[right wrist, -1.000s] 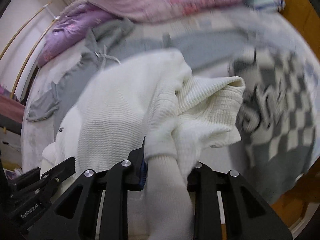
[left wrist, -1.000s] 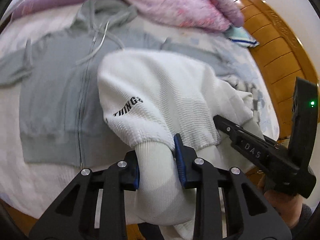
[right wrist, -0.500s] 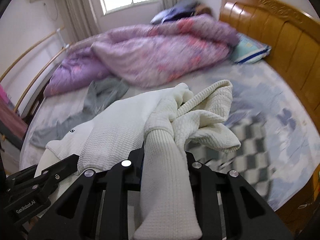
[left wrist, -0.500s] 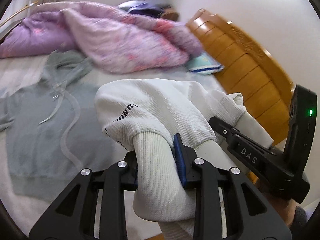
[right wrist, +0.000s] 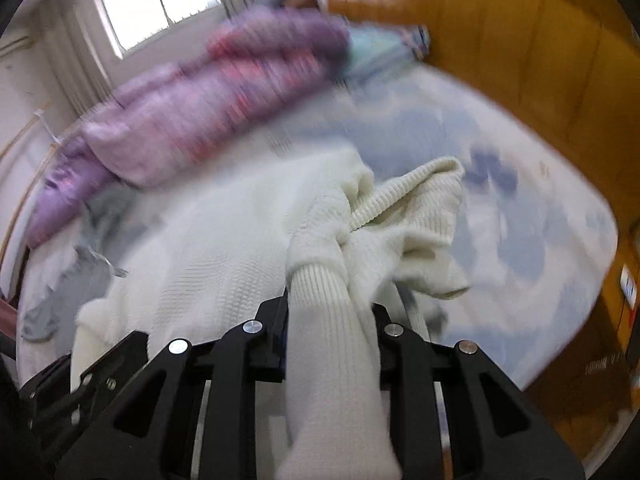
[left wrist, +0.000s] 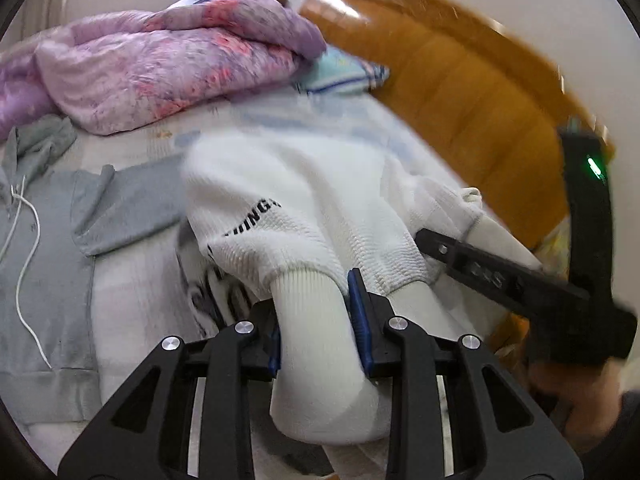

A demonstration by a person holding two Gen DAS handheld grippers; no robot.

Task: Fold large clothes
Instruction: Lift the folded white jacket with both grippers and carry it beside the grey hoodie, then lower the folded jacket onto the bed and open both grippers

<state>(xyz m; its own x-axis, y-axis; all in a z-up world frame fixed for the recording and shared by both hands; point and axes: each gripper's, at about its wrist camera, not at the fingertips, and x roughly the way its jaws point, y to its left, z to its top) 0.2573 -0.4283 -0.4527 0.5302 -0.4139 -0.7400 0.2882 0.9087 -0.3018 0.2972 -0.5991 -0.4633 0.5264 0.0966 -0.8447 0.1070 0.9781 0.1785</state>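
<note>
A white knit sweater (left wrist: 304, 200) with black lettering hangs bunched between both grippers above the bed. My left gripper (left wrist: 316, 312) is shut on one ribbed cuff (left wrist: 312, 320), which sticks back between its blue pads. My right gripper (right wrist: 332, 316) is shut on the other ribbed cuff (right wrist: 328, 320); the sweater's body (right wrist: 224, 248) and a ribbed hem (right wrist: 416, 188) spill forward from it. In the left wrist view the right gripper (left wrist: 440, 246) shows at the right, held by a hand (left wrist: 580, 404). The left gripper shows blurred at the lower left of the right wrist view.
A grey zip hoodie (left wrist: 44, 264) lies flat on the bed (right wrist: 520, 216) at the left. A purple-pink quilt (left wrist: 160, 60) is heaped at the back, a pale pillow (left wrist: 344, 72) beside it. A wooden headboard (left wrist: 460, 92) curves along the right. A black-and-white patterned cloth (left wrist: 216, 288) peeks under the sweater.
Both grippers have swung together across the bed toward the headboard, carrying the sweater off the grey hoodie. Their grips on the cuffs are unchanged.
</note>
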